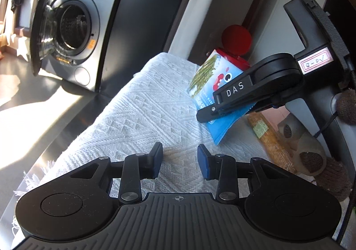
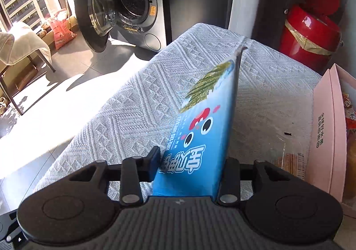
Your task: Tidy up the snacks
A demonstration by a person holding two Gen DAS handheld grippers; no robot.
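Note:
My right gripper (image 2: 189,161) is shut on a blue snack packet (image 2: 200,130) with a cartoon face and green seaweed print, and holds it above the white woven cloth (image 2: 124,103). In the left wrist view the same packet (image 1: 207,76) hangs in the right gripper (image 1: 207,114), tilted, above the cloth (image 1: 138,103). My left gripper (image 1: 179,161) is open and empty, low over the cloth, nearer than the packet.
A pink box (image 2: 329,130) with snacks stands at the right. A red tin (image 2: 309,36) sits behind the cloth. A brown snack stick (image 1: 271,139) lies at the right. A washing machine (image 2: 131,5) with its door open stands beyond.

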